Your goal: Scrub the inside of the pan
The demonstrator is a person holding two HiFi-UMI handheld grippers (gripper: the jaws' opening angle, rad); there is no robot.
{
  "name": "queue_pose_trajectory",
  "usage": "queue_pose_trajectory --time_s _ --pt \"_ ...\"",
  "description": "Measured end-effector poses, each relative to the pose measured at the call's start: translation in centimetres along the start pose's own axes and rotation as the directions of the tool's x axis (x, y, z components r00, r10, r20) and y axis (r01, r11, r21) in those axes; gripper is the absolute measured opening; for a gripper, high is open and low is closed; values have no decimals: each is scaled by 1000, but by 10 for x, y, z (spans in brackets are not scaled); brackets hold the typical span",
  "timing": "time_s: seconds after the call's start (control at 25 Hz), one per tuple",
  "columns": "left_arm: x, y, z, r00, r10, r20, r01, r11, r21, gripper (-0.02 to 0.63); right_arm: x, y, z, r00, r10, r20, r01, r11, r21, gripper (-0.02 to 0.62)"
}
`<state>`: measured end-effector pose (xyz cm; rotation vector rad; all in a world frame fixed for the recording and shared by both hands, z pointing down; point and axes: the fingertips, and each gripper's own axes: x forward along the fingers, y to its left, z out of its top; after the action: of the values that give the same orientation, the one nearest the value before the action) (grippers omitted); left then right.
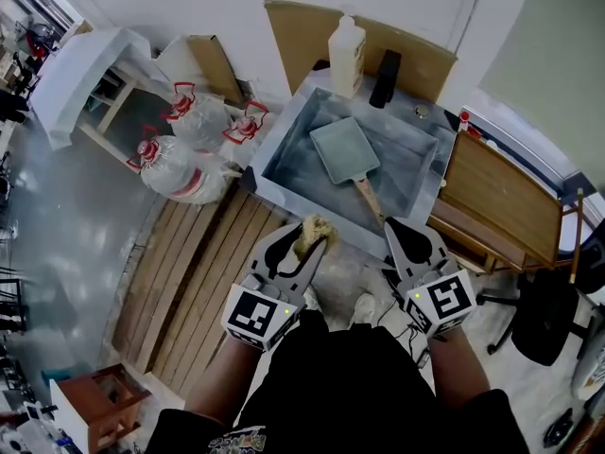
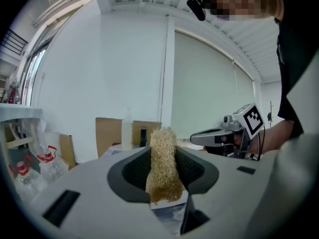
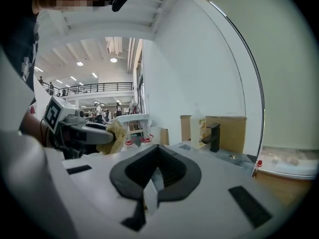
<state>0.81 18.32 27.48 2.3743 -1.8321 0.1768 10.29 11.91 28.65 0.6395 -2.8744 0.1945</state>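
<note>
Left gripper (image 1: 304, 246) nearest, pinching tan scourer (image 2: 163, 166). Right gripper (image 1: 404, 230) beside it, jaws pressed together on nothing. Beyond both: grey sink (image 1: 284, 149), square pan (image 1: 343, 149) lying inside, handle toward near right. Bottle (image 1: 347, 57) and black tap (image 1: 386, 78) at far rim.

The scrubber (image 2: 162, 164) looks coarse, fibrous and straw-coloured; the pan (image 1: 344, 149) matt grey metal with a wooden handle (image 1: 369, 200).

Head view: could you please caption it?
Left gripper holds a scrubber near the pan in the sink.
</note>
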Motion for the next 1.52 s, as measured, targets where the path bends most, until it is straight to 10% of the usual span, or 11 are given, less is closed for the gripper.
queue_pose_trajectory --time_s 1.52 --pt "20 151 -15 996 -93 -13 93 995 -29 144 110 -12 5 972 -228 -54 231 971 57 9"
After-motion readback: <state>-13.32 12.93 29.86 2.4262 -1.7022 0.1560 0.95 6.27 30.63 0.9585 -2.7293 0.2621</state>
